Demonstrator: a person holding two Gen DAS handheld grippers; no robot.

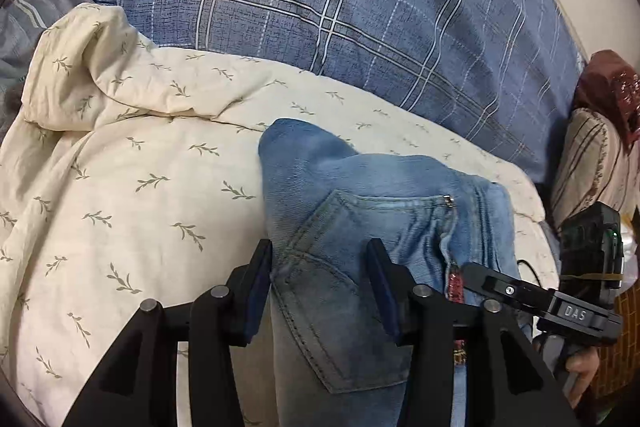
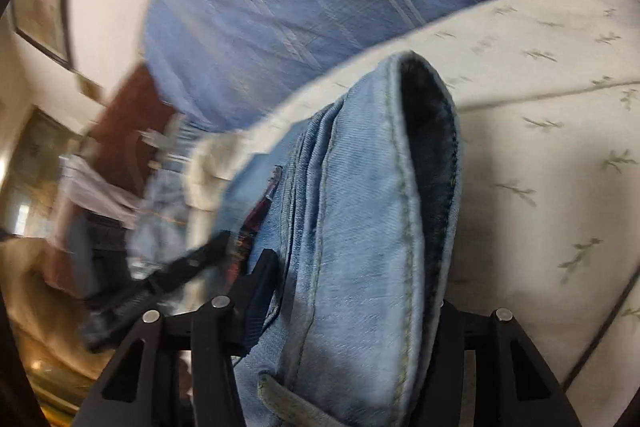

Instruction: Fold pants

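The cream quilt [image 1: 120,187] lies open and free to the left of the jeans [image 1: 360,195]. Behind, the blue plaid pillow [image 1: 320,7] blocks the way. On the right, striped cushions [image 1: 588,163] stand close.

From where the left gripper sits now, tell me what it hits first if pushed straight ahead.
The jeans: denim already lies between the left gripper fingers, bunched just ahead. Beyond that fold comes the cream leaf-print quilt, though depth is hard to judge.

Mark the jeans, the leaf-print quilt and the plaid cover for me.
jeans [image 1: 340,227], left wrist view, back pocket.
leaf-print quilt [image 1: 140,187], left wrist view, flat middle.
plaid cover [image 1: 320,7], left wrist view, centre of fabric.
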